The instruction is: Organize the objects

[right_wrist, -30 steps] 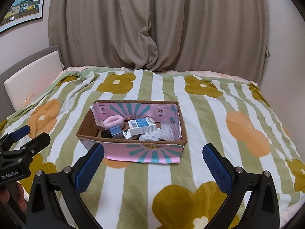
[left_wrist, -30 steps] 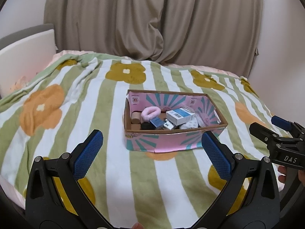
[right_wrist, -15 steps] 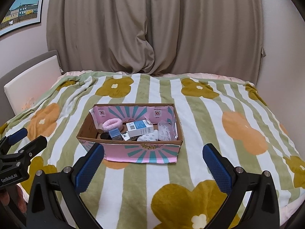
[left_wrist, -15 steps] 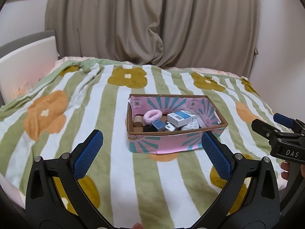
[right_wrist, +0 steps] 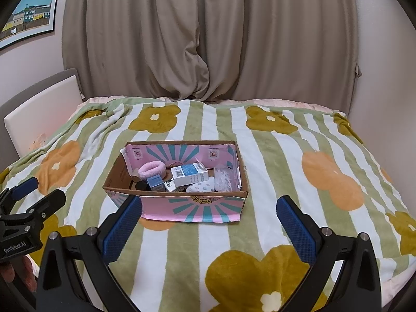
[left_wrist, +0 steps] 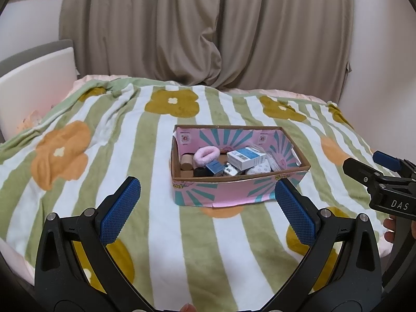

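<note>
A pink and teal cardboard box (left_wrist: 223,193) (right_wrist: 192,208) sits mid-bed on the striped flower blanket. Inside lie a pink fluffy hair tie (left_wrist: 206,154) (right_wrist: 152,169), a white and blue carton (left_wrist: 245,158) (right_wrist: 191,174), a small blue box (left_wrist: 215,167) (right_wrist: 155,182), a cardboard roll (left_wrist: 186,161), a black item (left_wrist: 199,173) and a clear bag (right_wrist: 226,176). My left gripper (left_wrist: 208,208) is open and empty, short of the box's front. My right gripper (right_wrist: 208,221) is open and empty, just in front of the box.
The blanket (left_wrist: 104,156) covers the bed up to beige curtains (right_wrist: 208,39) at the back. A white headboard (right_wrist: 39,114) stands at the left, a framed picture (right_wrist: 28,13) above it. The right gripper shows at the left view's right edge (left_wrist: 384,179).
Both grippers have drawn back and risen a little, so the box sits slightly farther and lower in view. Both stay open. Box contents have not moved.
</note>
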`<state>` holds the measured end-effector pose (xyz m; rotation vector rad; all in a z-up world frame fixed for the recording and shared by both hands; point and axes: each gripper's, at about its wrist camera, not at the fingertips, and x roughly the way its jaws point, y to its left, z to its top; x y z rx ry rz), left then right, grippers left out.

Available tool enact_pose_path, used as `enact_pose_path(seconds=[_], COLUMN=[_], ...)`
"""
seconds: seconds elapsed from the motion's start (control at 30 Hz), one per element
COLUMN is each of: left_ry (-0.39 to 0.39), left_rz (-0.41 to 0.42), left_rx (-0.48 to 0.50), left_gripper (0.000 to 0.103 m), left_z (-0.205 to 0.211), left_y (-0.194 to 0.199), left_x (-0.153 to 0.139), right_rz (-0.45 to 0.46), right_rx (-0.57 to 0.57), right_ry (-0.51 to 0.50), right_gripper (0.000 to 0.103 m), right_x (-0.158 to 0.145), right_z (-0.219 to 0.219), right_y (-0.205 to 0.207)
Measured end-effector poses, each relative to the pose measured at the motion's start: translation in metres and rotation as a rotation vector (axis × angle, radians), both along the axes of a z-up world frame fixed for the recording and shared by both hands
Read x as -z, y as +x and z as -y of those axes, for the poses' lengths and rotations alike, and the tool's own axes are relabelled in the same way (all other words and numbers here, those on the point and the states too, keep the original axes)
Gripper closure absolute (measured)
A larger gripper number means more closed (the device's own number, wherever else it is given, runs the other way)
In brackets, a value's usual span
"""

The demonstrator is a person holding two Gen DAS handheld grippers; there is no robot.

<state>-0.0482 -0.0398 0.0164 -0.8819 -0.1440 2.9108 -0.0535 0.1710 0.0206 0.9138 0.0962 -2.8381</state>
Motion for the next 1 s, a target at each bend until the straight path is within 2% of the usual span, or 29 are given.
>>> enact_pose_path(seconds=[1.0], left_ry=[0.002], left_rz=[0.011], left_rx=[0.006], left_gripper=[0.000], left_z=[0.0023], left_y=[-0.0060], left_x=[0.0044], right_rz=[0.000], right_rx=[0.009], right_ry=[-0.001], right_gripper=[0.000], right_x=[-0.0013], right_z=[0.0009], right_y=[-0.0072])
